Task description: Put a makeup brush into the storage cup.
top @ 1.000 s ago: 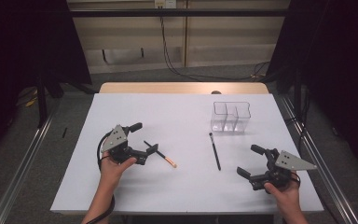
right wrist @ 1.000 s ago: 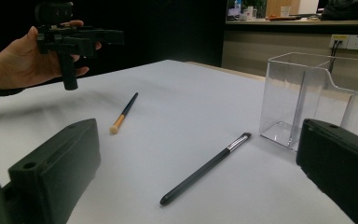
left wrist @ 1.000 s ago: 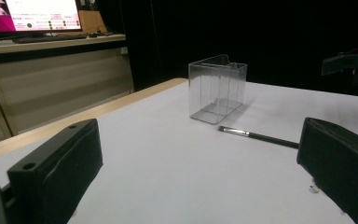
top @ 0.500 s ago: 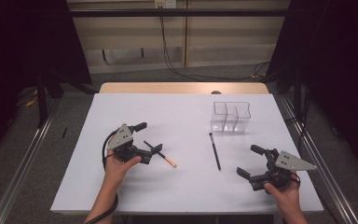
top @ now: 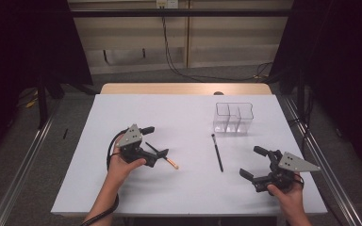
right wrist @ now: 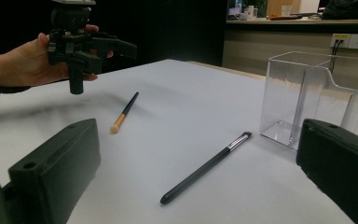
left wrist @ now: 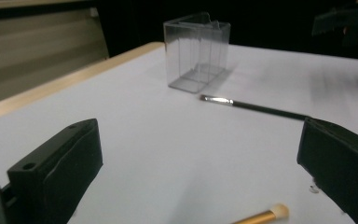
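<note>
Gold-handled makeup brush with a cream tip [top: 168,162] is lying flat on the white table [top: 179,117], just off the lower jaw of the left gripper [top: 155,141]. That gripper's jaws are spread wide with nothing between them, and it hovers right above the dark end of the handle. In the left gripper view the cream tip [left wrist: 278,211] pokes in at the bottom edge between the two black jaws, so the brush sits slightly below and in front of the opening.

Its long axis runs diagonally across the table, dark end up-left toward the left hand, bristles down-right toward the person's edge. My guess is the jaws need to drop down and straddle the handle crosswise (not along it).

The right gripper [top: 258,162] is also spread open and empty, parked well apart near the right front of the table, so the left hand is clearly the nearer one. A slim black brush with a silver ferrule [top: 217,151] lies between the two grippers, and the clear plastic compartment organiser [top: 233,117] stands behind it.
</note>
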